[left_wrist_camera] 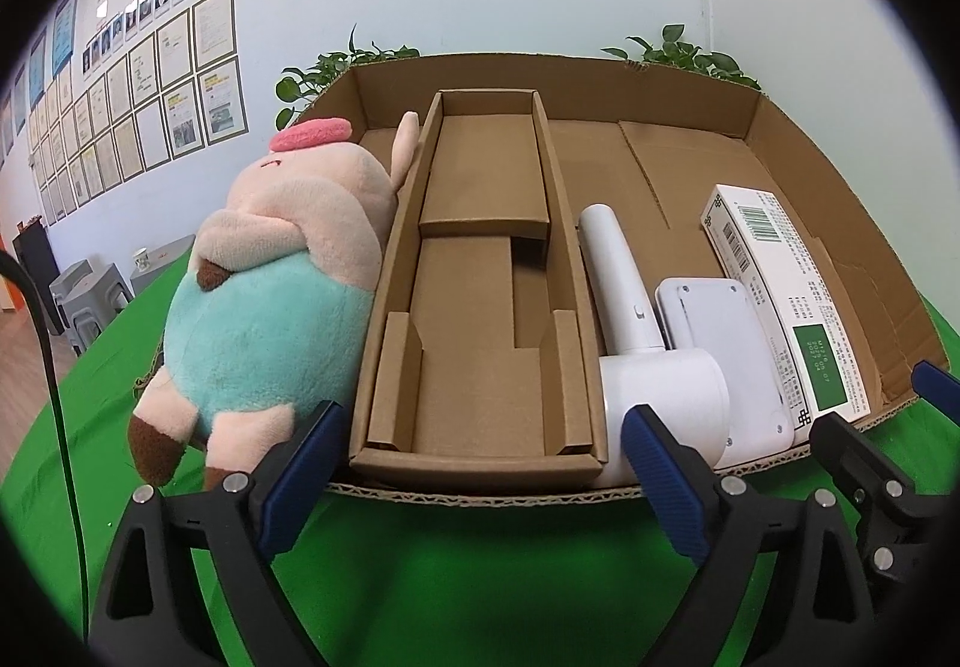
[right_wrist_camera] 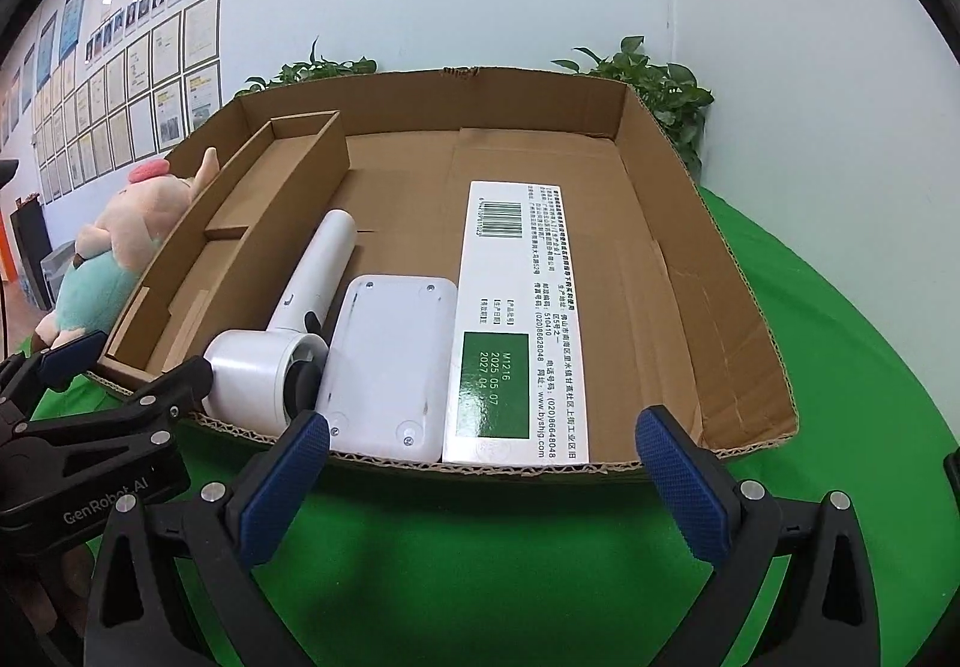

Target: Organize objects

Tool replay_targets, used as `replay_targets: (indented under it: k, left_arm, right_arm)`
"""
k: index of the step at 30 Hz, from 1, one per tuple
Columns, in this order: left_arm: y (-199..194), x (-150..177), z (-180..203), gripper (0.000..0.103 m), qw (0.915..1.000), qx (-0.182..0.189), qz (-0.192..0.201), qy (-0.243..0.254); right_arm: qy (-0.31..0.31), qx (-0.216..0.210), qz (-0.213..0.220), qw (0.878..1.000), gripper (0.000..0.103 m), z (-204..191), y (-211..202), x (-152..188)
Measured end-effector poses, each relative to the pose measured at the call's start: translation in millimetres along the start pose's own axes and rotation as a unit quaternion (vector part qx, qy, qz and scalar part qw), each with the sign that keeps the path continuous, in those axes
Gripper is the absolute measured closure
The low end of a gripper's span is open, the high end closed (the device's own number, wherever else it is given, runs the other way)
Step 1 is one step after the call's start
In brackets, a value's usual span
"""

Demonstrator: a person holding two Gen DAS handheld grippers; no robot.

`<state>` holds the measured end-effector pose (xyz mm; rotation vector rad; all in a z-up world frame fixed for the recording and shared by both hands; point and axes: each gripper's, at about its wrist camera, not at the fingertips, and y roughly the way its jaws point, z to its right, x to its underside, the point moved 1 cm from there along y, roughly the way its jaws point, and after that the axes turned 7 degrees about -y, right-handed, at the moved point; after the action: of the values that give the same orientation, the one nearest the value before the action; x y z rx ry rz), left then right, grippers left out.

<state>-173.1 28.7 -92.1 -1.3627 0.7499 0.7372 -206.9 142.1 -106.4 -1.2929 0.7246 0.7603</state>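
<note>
Here, both tools stand wide with nothing between the jaws. The left gripper, at the bottom of the left wrist view, faces the near end of the narrow inner box; the right gripper, at the bottom of the right wrist view, faces the near wall of the cardboard tray.

Already in the tray: the inner box in its left part, a white handheld device just beside it, a flat white unit lower centre, and a long printed carton right of that, the three packed close or touching. The plush pig lies at left, leaning on the inner box; whether it sits inside the tray wall I cannot tell.

Likely step: take up the pig. Advice: bring the left tool over from the left side, pinch the soft belly, not a limb, and lift clear of the box rim before moving.

Room: bare tray floor at upper right, behind the carton. Green cloth in the foreground is free. A black cable hangs at far left; the two tools sit close together.
</note>
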Motion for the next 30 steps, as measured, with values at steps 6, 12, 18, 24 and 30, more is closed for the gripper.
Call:
replay_targets:
  k: [6,12,18,24,30]
  left_arm:
    - [3.4,0.4,0.3,0.001,1.0000,0.000,-0.009,0.004]
    - [3.6,0.6,-0.2,0.001,1.0000,0.000,-0.009,0.004]
    - [3.6,0.6,-0.3,0.001,1.0000,0.000,-0.009,0.004]
    - [3.4,0.6,-0.5,0.001,1.0000,0.000,-0.009,0.004]
    - [3.3,0.6,-0.5,0.001,1.0000,0.000,-0.009,0.004]
  right_arm:
    - [0.002,-0.006,-0.002,1.000,0.000,0.4,3.3,-0.6]
    - [0.002,-0.005,-0.002,1.000,0.000,-0.8,5.1,-1.3]
    - [0.002,-0.005,-0.002,1.000,0.000,-0.9,5.0,-1.3]
    - [0.002,-0.005,-0.002,1.000,0.000,-0.9,5.0,-1.2]
    - [0.002,-0.005,-0.002,1.000,0.000,-0.9,5.4,-1.3]
